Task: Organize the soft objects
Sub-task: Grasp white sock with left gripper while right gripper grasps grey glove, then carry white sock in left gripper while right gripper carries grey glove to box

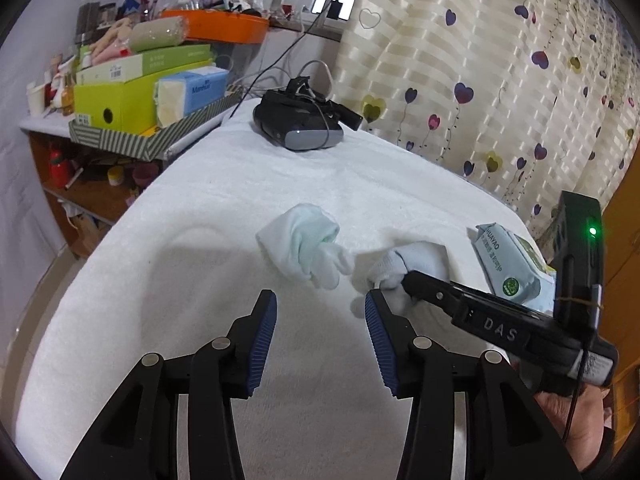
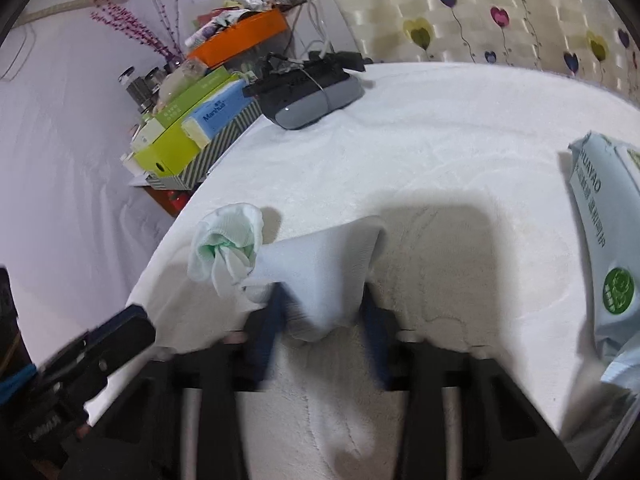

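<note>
A rolled white and pale green sock bundle (image 1: 308, 242) lies on the white towel-covered table (image 1: 224, 208); it also shows in the right wrist view (image 2: 226, 246). A loose white sock (image 1: 400, 270) lies just right of it. My left gripper (image 1: 320, 320) is open and empty, a little short of both socks. My right gripper (image 2: 324, 312) has its jaws apart, with the loose sock (image 2: 324, 272) draped between and over the fingertips; in the left wrist view it (image 1: 412, 280) reaches in from the right onto that sock.
A dark VR headset (image 1: 300, 120) with cables sits at the table's far end. A pale blue wet-wipes pack (image 2: 604, 240) lies at the right. A cluttered shelf with boxes and an orange tray (image 1: 216, 26) stands left of the table. A heart-patterned curtain hangs behind.
</note>
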{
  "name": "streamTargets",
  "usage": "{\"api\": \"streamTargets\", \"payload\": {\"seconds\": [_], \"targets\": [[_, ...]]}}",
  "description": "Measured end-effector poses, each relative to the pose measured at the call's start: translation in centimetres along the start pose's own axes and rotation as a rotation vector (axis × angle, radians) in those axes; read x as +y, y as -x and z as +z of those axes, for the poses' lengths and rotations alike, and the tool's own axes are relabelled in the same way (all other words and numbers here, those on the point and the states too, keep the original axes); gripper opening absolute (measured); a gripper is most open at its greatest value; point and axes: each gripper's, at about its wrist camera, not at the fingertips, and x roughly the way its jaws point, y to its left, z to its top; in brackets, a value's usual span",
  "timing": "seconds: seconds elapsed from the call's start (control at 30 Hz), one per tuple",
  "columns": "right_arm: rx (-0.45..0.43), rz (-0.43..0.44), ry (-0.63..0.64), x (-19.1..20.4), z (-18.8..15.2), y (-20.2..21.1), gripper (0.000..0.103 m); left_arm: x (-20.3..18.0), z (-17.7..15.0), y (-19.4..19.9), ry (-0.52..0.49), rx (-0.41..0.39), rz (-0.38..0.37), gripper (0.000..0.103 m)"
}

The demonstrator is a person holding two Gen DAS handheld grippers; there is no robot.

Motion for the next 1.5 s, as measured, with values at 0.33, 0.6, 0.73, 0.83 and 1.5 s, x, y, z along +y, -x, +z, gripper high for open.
{"api": "streamTargets", "payload": {"seconds": [0.33,0.6,0.73,0.83,1.5], "targets": [[-0.091,-0.018,0.033,0.2,-0.6,4.5,0.019,-0.8,1.7,-0.7,-0.010,-0.018,0.033,0.047],[-0.149,-0.002,0.040,0.3,-1.2,8.0,0.019,-1.0,2.9,-3.9,-0.029,0.011,0.106,0.048],[-0.163,0.001,0.038,0.1,-1.0,8.7,0.019,-0.9,3.3,-6.0,-0.039,0.044,0.142,0.048],[-0.167,-0.002,0.030,-0.3,-0.9,8.9,0.019,-0.9,3.6,-7.2,-0.048,0.055,0.158,0.048],[-0.206,0.007,0.046,-0.4,-1.6,11.6,0.019,-4.1,2.4,-4.3,-0.154,-0.031,0.223,0.026]]}}
